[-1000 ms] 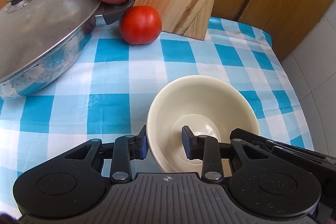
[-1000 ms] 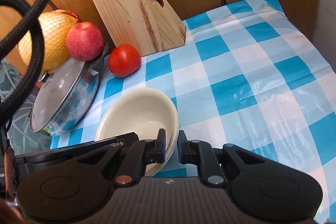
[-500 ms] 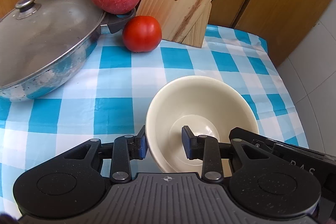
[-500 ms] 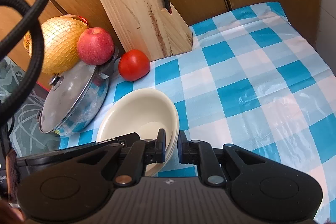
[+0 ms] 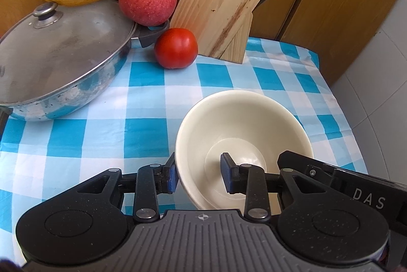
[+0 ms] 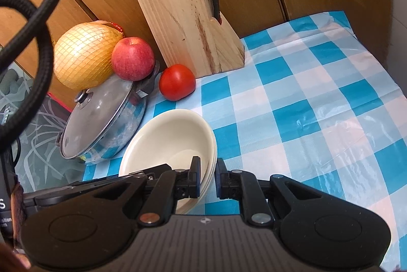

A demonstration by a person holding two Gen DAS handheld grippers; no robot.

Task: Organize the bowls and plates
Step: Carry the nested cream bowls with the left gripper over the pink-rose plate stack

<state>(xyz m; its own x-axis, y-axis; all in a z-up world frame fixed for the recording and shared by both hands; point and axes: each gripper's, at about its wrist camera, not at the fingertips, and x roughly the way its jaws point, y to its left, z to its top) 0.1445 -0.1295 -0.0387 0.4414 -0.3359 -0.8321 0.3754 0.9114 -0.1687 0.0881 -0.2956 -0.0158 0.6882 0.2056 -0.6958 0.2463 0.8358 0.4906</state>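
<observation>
Both tools are on the cream bowls, a nested stack low and centre in the left view over the blue checked cloth. The left gripper straddles the near-left rim, one finger inside, one outside, a gap visible at the inner pad. The right gripper pinches the right-hand rim, lower centre of its view.
</observation>
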